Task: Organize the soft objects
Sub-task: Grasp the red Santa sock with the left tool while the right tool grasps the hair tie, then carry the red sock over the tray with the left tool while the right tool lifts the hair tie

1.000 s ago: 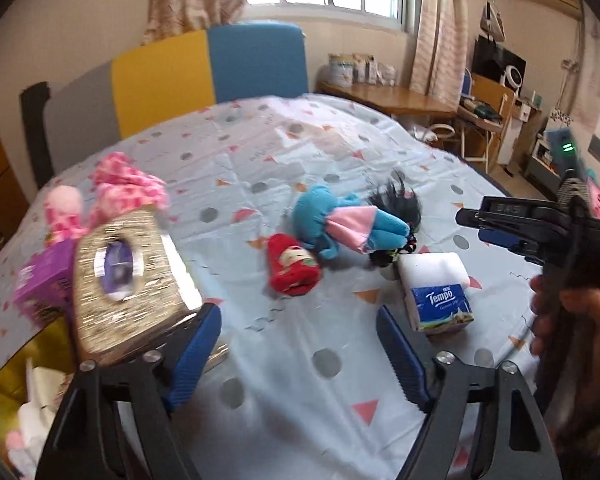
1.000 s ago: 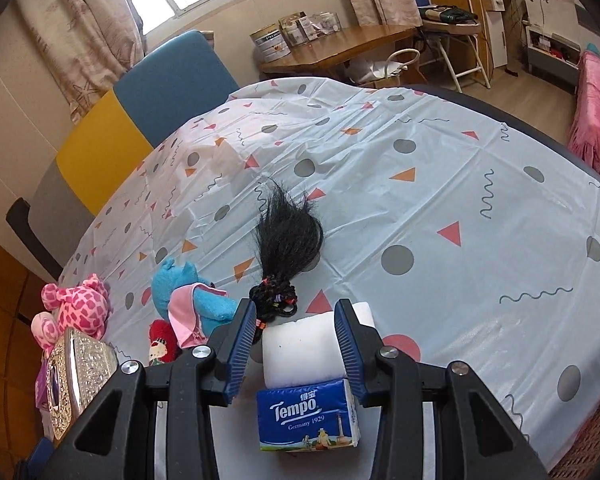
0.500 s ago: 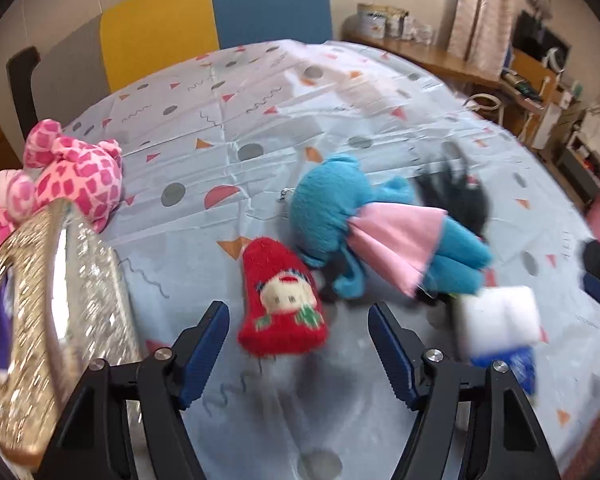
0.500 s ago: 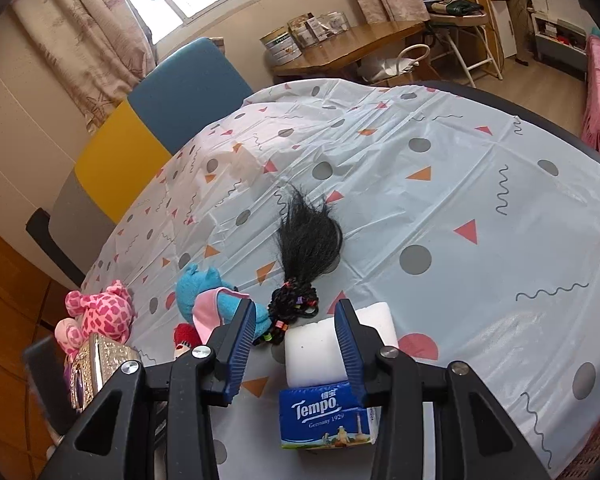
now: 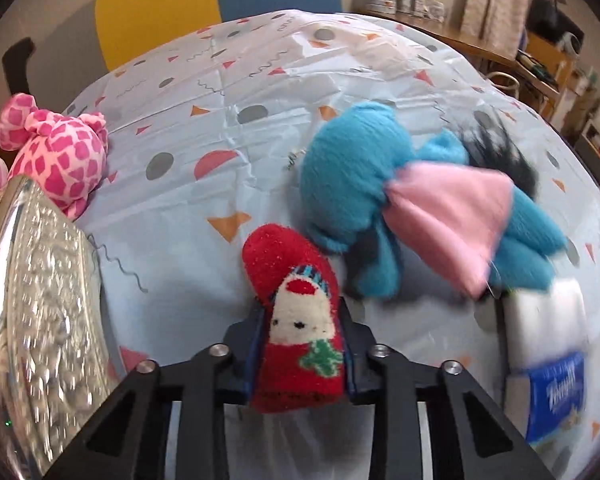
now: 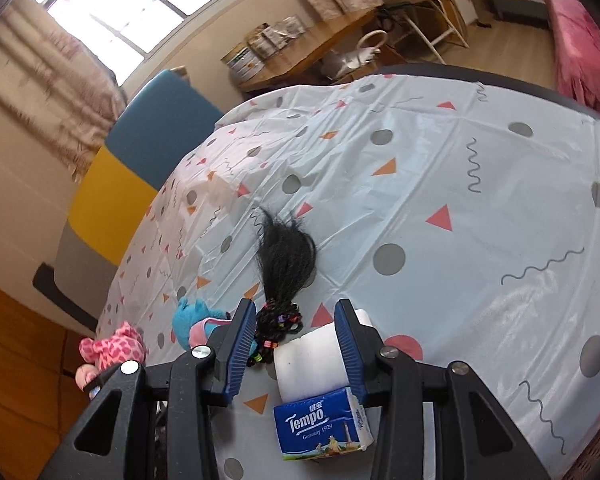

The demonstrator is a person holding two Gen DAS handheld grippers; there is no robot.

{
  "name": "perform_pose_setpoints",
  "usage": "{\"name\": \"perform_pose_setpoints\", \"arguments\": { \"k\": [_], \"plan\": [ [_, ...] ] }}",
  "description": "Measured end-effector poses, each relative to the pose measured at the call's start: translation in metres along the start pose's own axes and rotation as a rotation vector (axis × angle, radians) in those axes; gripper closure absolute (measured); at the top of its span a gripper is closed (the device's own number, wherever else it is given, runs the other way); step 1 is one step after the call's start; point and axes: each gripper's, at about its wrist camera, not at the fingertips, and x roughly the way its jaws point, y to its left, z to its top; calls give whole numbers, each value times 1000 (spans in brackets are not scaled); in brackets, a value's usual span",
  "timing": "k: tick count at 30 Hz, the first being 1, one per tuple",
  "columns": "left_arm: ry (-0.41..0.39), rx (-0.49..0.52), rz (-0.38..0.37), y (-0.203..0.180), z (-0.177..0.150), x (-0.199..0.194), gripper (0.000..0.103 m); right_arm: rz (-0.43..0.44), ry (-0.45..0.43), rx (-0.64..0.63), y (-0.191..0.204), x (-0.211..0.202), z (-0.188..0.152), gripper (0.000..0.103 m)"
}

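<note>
A red plush sock with a Santa face (image 5: pixel 296 364) lies on the patterned tablecloth (image 5: pixel 228 92). My left gripper (image 5: pixel 300 312) has it between its blue pads (image 5: pixel 256 344); the jaws are closing and both pads press its sides. Just behind it lies a blue plush doll in a pink dress (image 5: pixel 352 184), with a black hairpiece (image 5: pixel 496 148) beyond. My right gripper (image 6: pixel 294 312) hovers open over the hairpiece's (image 6: pixel 284 256) banded end and a white soft block (image 6: pixel 308 360), gripping neither. A pink spotted plush (image 5: pixel 56 156) sits at the left.
A blue Tempo tissue pack (image 6: pixel 320 424) lies against the white block. A shiny embossed silver box (image 5: pixel 40 312) stands close on the left. A yellow, blue and grey chair back (image 6: pixel 140 160) rises behind the table. The table's dark edge (image 6: pixel 520 84) curves at the right.
My left gripper came down and forward onto the red Santa sock and its jaws closed from wide apart onto it. The right gripper's view has rolled and shifted slightly.
</note>
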Motion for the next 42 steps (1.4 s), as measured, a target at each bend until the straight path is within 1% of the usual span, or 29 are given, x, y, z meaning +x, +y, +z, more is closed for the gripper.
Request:
{"name": "perform_pose_setpoints", "arguments": {
  "k": [3,6,8,10,13,16,20,26,27,29,30,31,34,35,36,37,40,42],
  "plan": [
    [2,42,-29,-10,-20,-13,74,0,22,45,-8,4,1,62],
    [-3,91,-58,-18,-49,-30,74,-11,31,66,-13,6,1,62],
    [-6,104,-78,-19,-68,-40,73,-20,36,61,-13,8,0,62],
    [-26,120,-78,-19,-85,-49,72,-27,51,50,-11,11,-2,62],
    [-62,125,-86,-15,-98,-55,72,-31,87,18,-7,17,-5,62],
    [-68,116,-104,-11,-100,-54,72,-38,132,-26,3,28,-8,62],
    [-88,121,-109,-10,-104,-54,72,-86,168,-95,20,48,-1,62],
    [-121,109,-116,-6,-110,-55,72,-155,248,-119,34,105,12,62],
    [-124,109,-119,-6,-110,-55,72,-157,260,-126,36,114,11,62],
    [-135,106,-126,-5,-112,-55,72,-124,276,-151,41,128,6,62],
    [-137,104,-128,-4,-112,-55,72,-120,301,-202,45,137,1,62],
    [-139,99,-130,-4,-113,-55,72,-136,320,-240,47,142,-4,62],
    [-141,85,-133,-3,-114,-55,72,-174,309,-366,58,145,-12,62],
    [-143,87,-130,-3,-114,-56,72,-180,305,-386,60,146,-14,64],
    [-143,87,-130,-3,-114,-56,72,-191,300,-403,60,146,-15,71],
    [-141,82,-135,-2,-114,-56,73,-197,302,-411,61,146,-15,82],
    [-131,83,-141,0,-112,-57,74,-190,307,-412,61,145,-15,83],
    [-124,94,-136,-1,-111,-58,75,-184,309,-433,61,146,-16,82]
  ]
}}
